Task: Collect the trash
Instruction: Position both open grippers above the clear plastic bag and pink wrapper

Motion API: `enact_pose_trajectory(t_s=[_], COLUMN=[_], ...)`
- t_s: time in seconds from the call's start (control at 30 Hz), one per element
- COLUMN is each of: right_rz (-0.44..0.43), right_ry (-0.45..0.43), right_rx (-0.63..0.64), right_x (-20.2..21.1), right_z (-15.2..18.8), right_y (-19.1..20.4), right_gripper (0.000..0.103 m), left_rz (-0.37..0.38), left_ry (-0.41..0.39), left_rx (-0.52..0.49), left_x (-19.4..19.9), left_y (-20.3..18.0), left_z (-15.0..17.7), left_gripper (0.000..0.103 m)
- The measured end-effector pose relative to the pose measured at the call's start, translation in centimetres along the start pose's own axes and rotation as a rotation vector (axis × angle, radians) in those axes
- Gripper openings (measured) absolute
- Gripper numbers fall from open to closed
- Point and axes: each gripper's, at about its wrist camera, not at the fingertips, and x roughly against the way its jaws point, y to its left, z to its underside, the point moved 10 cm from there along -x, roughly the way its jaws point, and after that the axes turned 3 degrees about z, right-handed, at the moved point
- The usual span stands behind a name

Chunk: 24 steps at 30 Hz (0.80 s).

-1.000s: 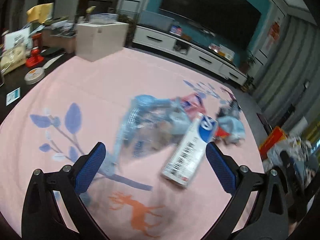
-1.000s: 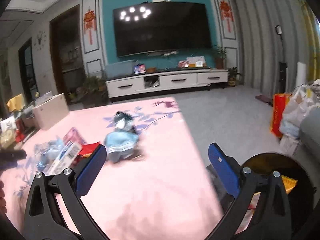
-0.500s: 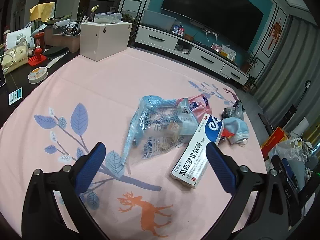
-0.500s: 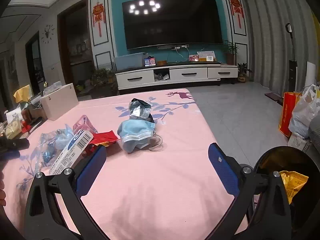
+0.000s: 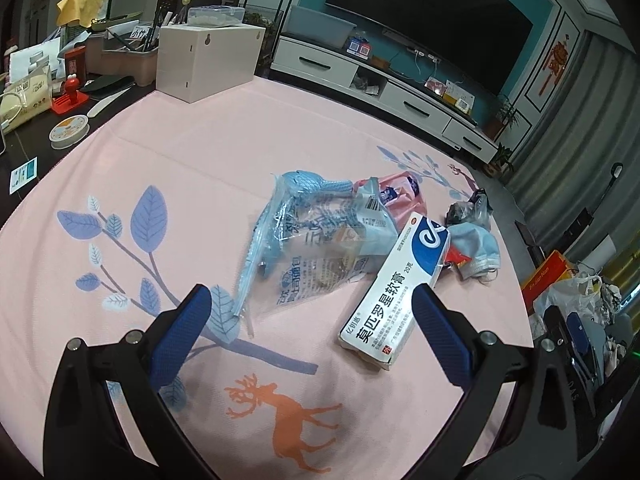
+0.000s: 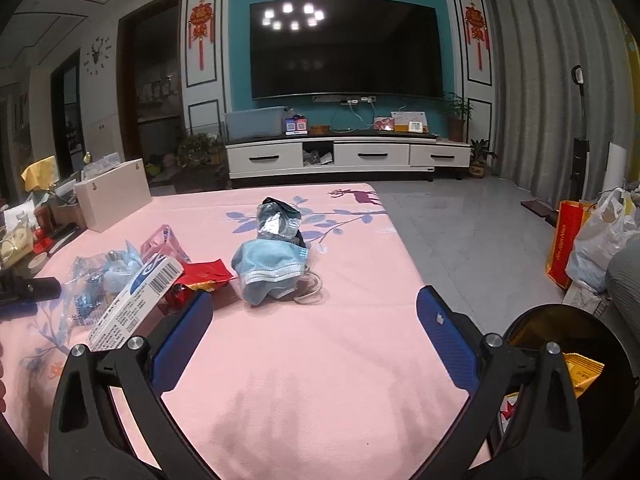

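Looking down from the left wrist view, the left gripper [image 5: 306,312] hangs wide open and empty over the pink cloth [image 5: 192,160]. It has come closer to the trash than a second ago, and the blur is gone. The clear plastic bag [image 5: 316,248] and the white box [image 5: 394,288] lie right ahead, so a grab looks near.

In the right wrist view, the right gripper [image 6: 314,320] is open and empty too. The blue face mask [image 6: 272,270] now looks nearer. The black bin [image 6: 560,360] sits low on the right, already holding a yellow wrapper [image 6: 582,372].

Matt pink cloth [image 5: 200,152] under a crinkly glossy plastic bag [image 5: 304,248]
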Motion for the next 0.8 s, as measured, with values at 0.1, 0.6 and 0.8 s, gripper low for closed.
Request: enact_pose_trajectory(t_s=[0.1, 0.6, 0.8], right_rz=[0.006, 0.014, 0.016], right_ry=[0.000, 0.010, 0.015], right_rx=[0.000, -0.004, -0.009], right_x=[0.01, -0.26, -0.37], right_z=[0.00, 0.07, 0.20], right_y=[-0.11, -0.32, -0.40], right_gripper=[0.100, 0.100, 0.100], left_rz=[-0.003, -0.006, -0.007], left_ry=[0.005, 0.022, 0.027], left_rx=[-0.003, -0.005, -0.002], left_x=[-0.11, -0.45, -0.58], left_y=[-0.04, -0.21, -0.07], left_z=[0.14, 0.47, 0.51], left_gripper=[0.100, 0.100, 0.100])
